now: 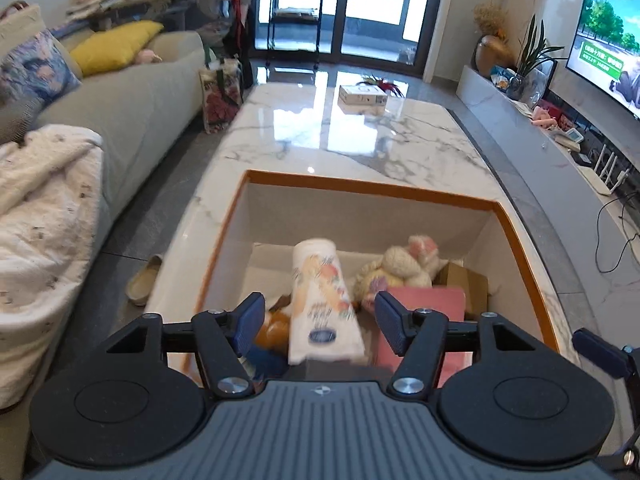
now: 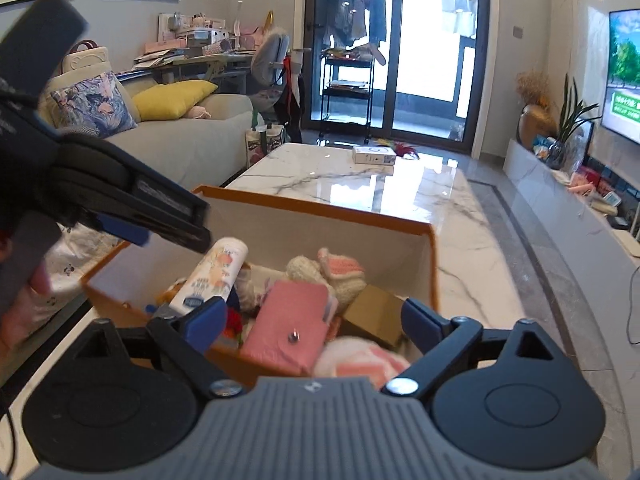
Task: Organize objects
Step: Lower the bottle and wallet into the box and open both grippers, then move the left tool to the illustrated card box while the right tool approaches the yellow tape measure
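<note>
An orange-rimmed box stands on the marble table. Inside it lie a printed white tissue pack, a cream and pink knitted toy, a pink wallet and a brown carton. My left gripper is open above the box, its pads either side of the tissue pack without touching it. My right gripper is open at the box's near edge, over the pink wallet and a pink and white knitted piece. The tissue pack leans at the box's left.
A small white box and a red-green feathery item sit at the table's far end. A sofa with cushions runs along the left, a slipper lies on the floor, and a TV bench runs along the right.
</note>
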`<state>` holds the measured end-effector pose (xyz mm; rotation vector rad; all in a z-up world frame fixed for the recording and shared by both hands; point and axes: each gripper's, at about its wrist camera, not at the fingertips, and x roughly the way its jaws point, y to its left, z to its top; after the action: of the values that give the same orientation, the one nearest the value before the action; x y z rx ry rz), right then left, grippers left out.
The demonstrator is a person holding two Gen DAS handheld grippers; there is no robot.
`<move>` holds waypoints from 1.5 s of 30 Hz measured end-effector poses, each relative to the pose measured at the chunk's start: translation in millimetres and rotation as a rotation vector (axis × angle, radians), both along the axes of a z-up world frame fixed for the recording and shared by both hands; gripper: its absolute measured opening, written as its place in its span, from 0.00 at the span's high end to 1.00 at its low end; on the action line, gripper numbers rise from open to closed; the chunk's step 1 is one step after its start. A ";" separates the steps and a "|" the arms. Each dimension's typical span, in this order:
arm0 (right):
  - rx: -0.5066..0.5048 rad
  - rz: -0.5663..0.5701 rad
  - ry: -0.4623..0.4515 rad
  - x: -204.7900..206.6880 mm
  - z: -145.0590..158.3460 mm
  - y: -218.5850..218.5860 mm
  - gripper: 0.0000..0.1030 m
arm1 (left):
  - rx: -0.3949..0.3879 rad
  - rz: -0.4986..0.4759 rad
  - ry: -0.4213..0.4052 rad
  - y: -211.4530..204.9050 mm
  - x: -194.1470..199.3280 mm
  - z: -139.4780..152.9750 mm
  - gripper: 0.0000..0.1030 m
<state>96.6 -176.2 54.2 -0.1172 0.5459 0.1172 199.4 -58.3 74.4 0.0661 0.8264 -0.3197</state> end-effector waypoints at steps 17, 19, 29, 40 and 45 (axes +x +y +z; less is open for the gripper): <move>-0.051 -0.027 0.124 -122.7 -55.9 -20.0 0.06 | 0.163 -0.061 0.073 1.9 -153.8 -70.7 0.28; -0.087 -0.029 0.130 -124.1 -62.4 -18.5 0.06 | 0.170 -0.077 0.063 -0.1 -156.9 -69.8 0.28; -0.128 -0.048 0.225 -102.8 -88.5 -22.3 0.05 | 0.163 -0.086 0.063 4.5 -150.7 -72.6 0.27; -0.136 0.079 0.265 -89.4 -114.5 17.5 0.05 | 0.177 -0.079 0.083 5.9 -136.6 -78.3 0.28; -0.147 0.110 0.286 -91.0 -118.6 22.2 0.05 | 0.186 -0.082 0.099 5.7 -132.6 -84.7 0.28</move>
<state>5.6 -154.1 -64.5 -0.2770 0.8340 0.2028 66.8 -52.6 -10.3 0.2602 0.9521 -0.3242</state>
